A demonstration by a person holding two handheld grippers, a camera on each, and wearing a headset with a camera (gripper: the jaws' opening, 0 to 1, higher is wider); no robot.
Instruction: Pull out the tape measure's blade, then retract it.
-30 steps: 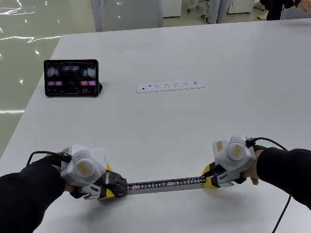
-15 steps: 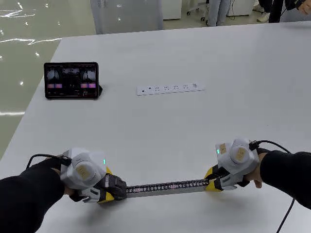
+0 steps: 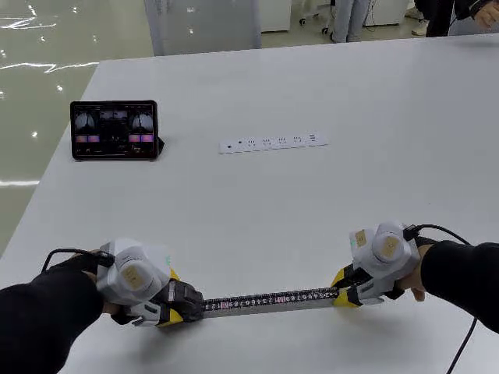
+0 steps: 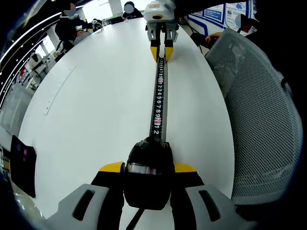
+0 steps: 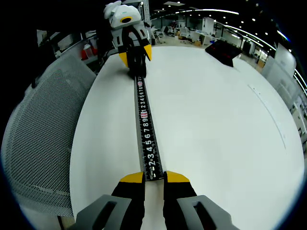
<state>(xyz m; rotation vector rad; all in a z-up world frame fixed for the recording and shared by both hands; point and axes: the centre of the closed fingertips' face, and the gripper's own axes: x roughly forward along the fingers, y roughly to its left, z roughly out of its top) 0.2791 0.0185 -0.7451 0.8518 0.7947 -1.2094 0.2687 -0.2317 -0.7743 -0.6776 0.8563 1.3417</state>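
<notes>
The left hand-held gripper (image 3: 176, 304) clamps the black tape measure case (image 4: 148, 176), the right hand-held gripper (image 3: 344, 295) pinches the blade (image 3: 269, 298) tip — blade stretched between them over the white counter (image 3: 312, 202).

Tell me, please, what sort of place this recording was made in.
Probably an open-plan office or lab: a long white table carrying a power strip and a tablet, a mesh office chair beside it, and more desks in the background.
</notes>
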